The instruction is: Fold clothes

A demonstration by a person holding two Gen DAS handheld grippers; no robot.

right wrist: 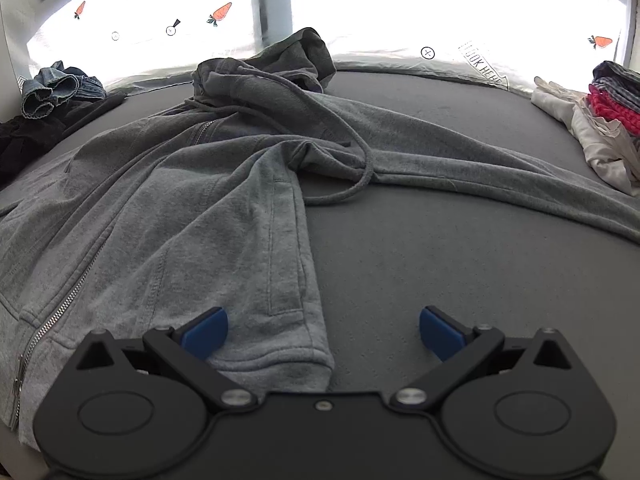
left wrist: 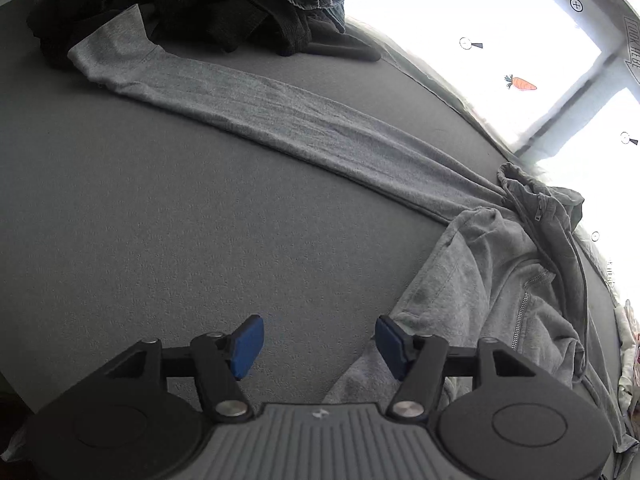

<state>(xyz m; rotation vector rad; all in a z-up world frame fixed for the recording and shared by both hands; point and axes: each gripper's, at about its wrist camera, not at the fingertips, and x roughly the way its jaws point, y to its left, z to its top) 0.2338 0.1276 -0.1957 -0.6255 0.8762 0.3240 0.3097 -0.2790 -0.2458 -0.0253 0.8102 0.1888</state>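
Observation:
A grey zip hoodie (right wrist: 168,208) lies spread on the dark grey surface (right wrist: 460,288), front up, with its hood (right wrist: 280,64) bunched at the far edge. One sleeve (left wrist: 248,108) stretches long across the left wrist view; the other sleeve (right wrist: 500,176) runs out to the right. My left gripper (left wrist: 318,346) is open beside the hoodie's body (left wrist: 472,292), its right pad close to the cloth edge. My right gripper (right wrist: 324,332) is open above the hoodie's bottom hem corner (right wrist: 288,364), nothing pinched between the blue pads.
A heap of dark clothes with a denim piece (left wrist: 224,0) lies at the sleeve's far end. Folded clothes, white and red (right wrist: 600,120), are stacked at the far right. A bright white sheet with carrot prints (right wrist: 380,8) hangs behind the surface.

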